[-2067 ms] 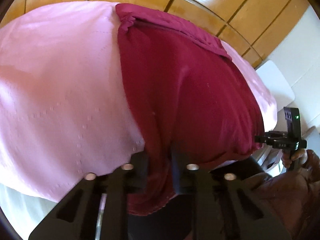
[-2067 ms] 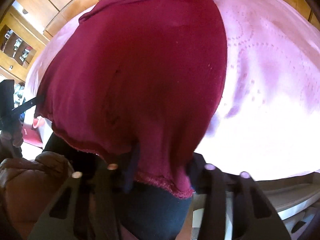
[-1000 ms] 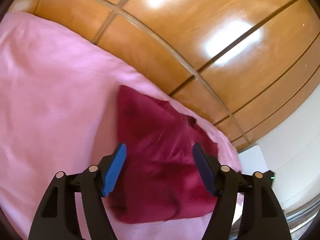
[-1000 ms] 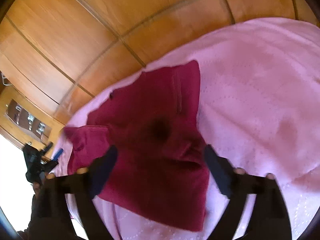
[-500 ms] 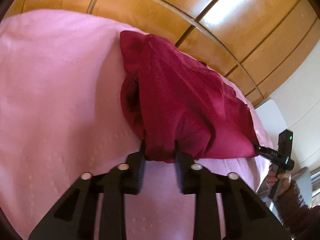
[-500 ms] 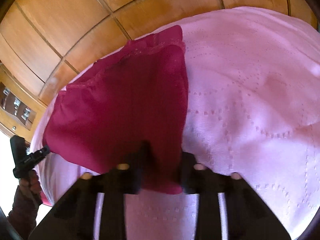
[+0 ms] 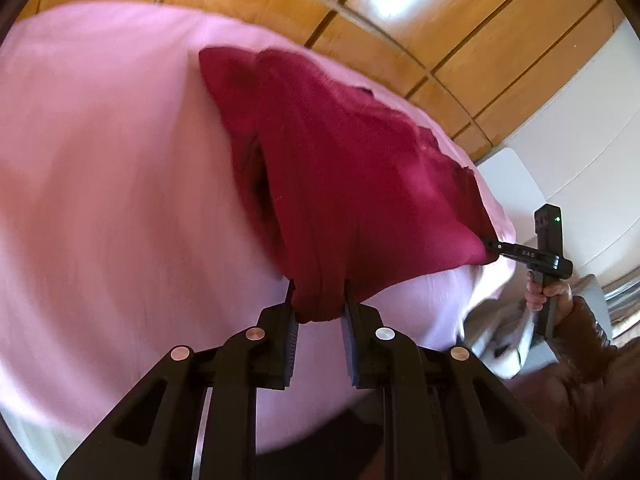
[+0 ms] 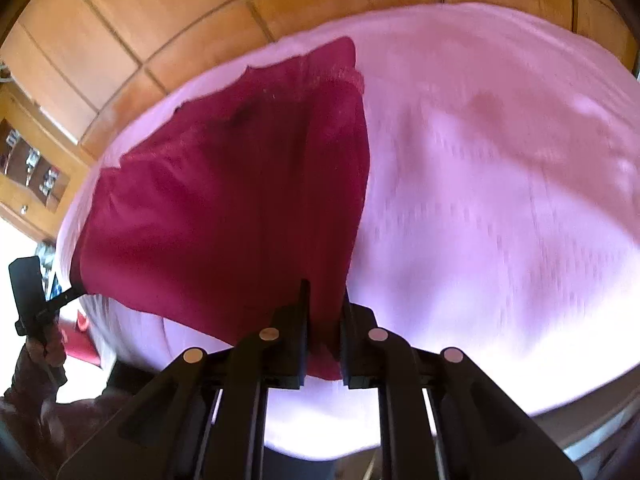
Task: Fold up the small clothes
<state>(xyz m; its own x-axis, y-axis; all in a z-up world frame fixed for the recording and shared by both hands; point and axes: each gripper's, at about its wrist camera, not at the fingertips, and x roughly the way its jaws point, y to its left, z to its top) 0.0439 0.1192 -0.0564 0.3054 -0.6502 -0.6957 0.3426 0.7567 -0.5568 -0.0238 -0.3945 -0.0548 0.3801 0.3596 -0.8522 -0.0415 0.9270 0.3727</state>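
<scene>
A dark red garment (image 7: 352, 168) lies doubled over on a pink bedspread (image 7: 100, 200). My left gripper (image 7: 318, 300) is shut on its near left corner. My right gripper (image 8: 324, 320) is shut on its near right corner; it also shows in the left wrist view (image 7: 490, 246), pinching the cloth's far end. The garment (image 8: 224, 200) is stretched between both grippers and lifted a little off the bedspread (image 8: 500, 200) at its near edge. The left gripper shows at the left edge of the right wrist view (image 8: 76, 290). Both views are motion-blurred.
A wooden panelled wardrobe (image 7: 420, 12) stands behind the bed. A white surface (image 7: 512, 176) is past the bed's right side. A wooden cabinet with small items (image 8: 28, 168) is at the left. The bed's near edge is just below the grippers.
Both grippers opened over the folded garment a second ago, then shut on its near corners. Since then they have pulled the cloth back toward the near edge of the bed.
</scene>
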